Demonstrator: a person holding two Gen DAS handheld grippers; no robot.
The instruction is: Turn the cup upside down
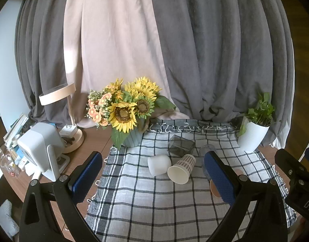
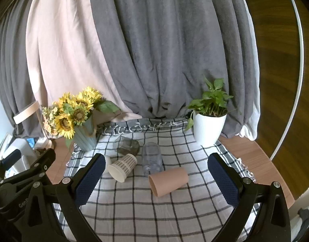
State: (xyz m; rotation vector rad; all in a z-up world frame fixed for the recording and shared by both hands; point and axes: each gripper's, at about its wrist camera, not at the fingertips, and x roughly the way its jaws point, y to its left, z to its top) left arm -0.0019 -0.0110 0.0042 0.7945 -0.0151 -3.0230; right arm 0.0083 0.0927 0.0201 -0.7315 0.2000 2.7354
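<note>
Several cups lie on their sides on a checked cloth (image 1: 146,201). In the left wrist view: a white cup (image 1: 159,165), a plaid paper cup (image 1: 181,169), a dark glass cup (image 1: 180,146), a clear cup (image 1: 207,149) and a tan cup (image 1: 213,187) partly hidden by my right finger. In the right wrist view: the tan cup (image 2: 168,181), clear cup (image 2: 152,160), plaid cup (image 2: 123,167), dark glass cup (image 2: 127,145) and a sliver of white cup (image 2: 108,162). My left gripper (image 1: 154,178) is open and empty. My right gripper (image 2: 155,181) is open and empty, the tan cup between its fingers ahead.
A sunflower vase (image 1: 131,137) stands at the cloth's back left, a white potted plant (image 1: 252,135) at the back right. A lamp (image 1: 73,139), a white device (image 1: 40,147) and clutter sit left on the wooden table (image 1: 94,139). Curtains hang behind.
</note>
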